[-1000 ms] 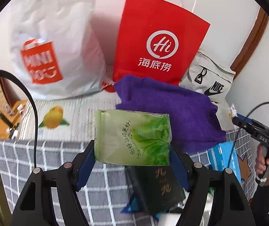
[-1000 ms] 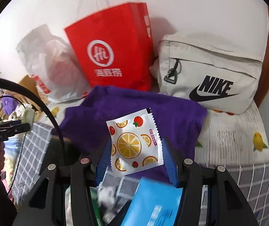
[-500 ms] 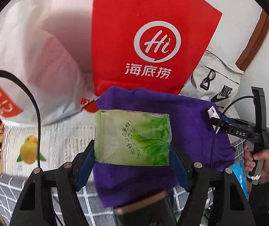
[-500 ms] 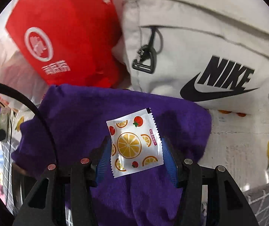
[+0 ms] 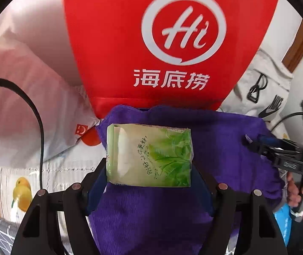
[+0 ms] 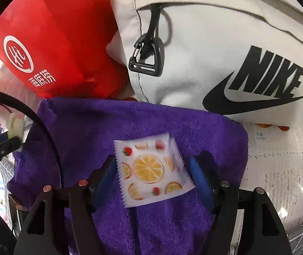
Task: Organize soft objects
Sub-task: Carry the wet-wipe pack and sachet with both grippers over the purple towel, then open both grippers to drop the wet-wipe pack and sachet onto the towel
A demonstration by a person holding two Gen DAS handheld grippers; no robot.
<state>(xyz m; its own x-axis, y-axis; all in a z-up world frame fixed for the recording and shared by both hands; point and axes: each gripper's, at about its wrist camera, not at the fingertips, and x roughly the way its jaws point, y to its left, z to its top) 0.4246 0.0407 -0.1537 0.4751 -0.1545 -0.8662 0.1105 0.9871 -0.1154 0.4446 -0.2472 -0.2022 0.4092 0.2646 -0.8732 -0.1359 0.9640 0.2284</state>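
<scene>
My left gripper (image 5: 149, 170) is shut on a green tissue pack (image 5: 149, 155) and holds it above a purple towel (image 5: 225, 148). In the right wrist view the purple towel (image 6: 109, 127) fills the middle. A white sachet with orange slices (image 6: 151, 170) lies on the towel between the blue fingers of my right gripper (image 6: 153, 174), which stands open around it, with gaps on both sides. The right gripper also shows at the right of the left wrist view (image 5: 278, 150).
A red paper bag (image 5: 168, 42) stands behind the towel, a white plastic bag (image 5: 24, 97) to its left, a grey Nike bag (image 6: 225, 53) to its right. A fruit-print cloth (image 6: 283, 159) covers the surface. A blue pack (image 5: 283, 218) lies at the right.
Both grippers moved forward over the purple towel. The right gripper opened and the orange sachet dropped onto the towel. The left gripper still holds the green pack.
</scene>
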